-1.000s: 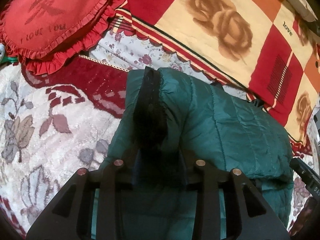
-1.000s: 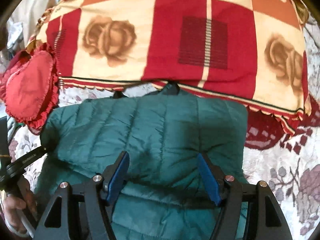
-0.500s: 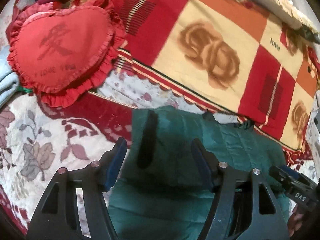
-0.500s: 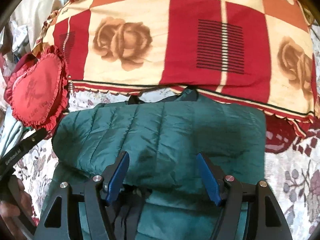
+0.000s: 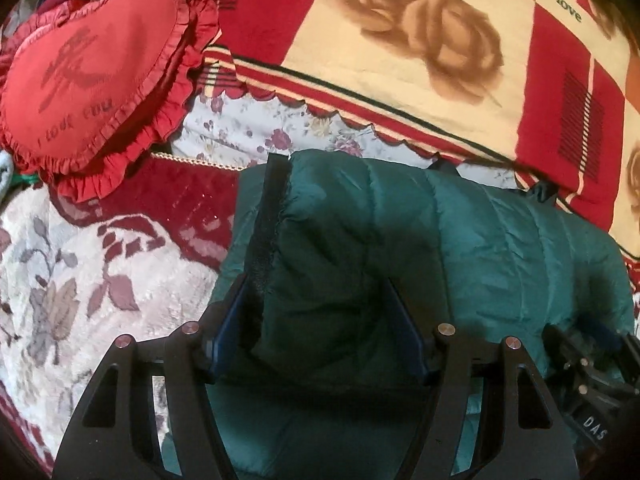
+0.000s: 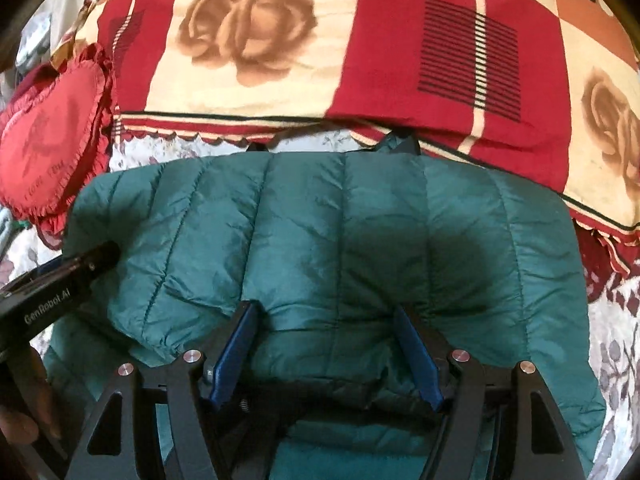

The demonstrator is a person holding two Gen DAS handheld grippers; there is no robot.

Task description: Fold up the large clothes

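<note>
Jacket: a green quilted puffer jacket (image 6: 332, 240) lies folded on a floral bedspread (image 5: 80, 280), its upper layer doubled over the lower one; its far edge reaches almost to the rose-patterned blanket (image 6: 260, 60).
Jacket edge: in the left wrist view a black trim strip (image 5: 266, 232) runs along the left end of the folded layer, toward the camera.
Left gripper: the left gripper (image 5: 316, 320) hovers low over the jacket's left end with its jaws spread; the folded bulk lies between the blue pads (image 5: 228, 332), and the left pad sits right at the black trim, though whether it touches cannot be told.
Right gripper: the right gripper (image 6: 328, 344) has its jaws spread over the near edge of the folded layer; the fabric bulges between the pads, which do not pinch it.
Gripper spacing: the left gripper's finger also enters the right wrist view from the left, over the jacket's left end.
Hand: a hand (image 6: 24, 408) shows at the lower left of the right wrist view.
Surroundings: a red heart-shaped frilled cushion (image 5: 92, 76) lies left of and beyond the jacket, apart from it.
</note>
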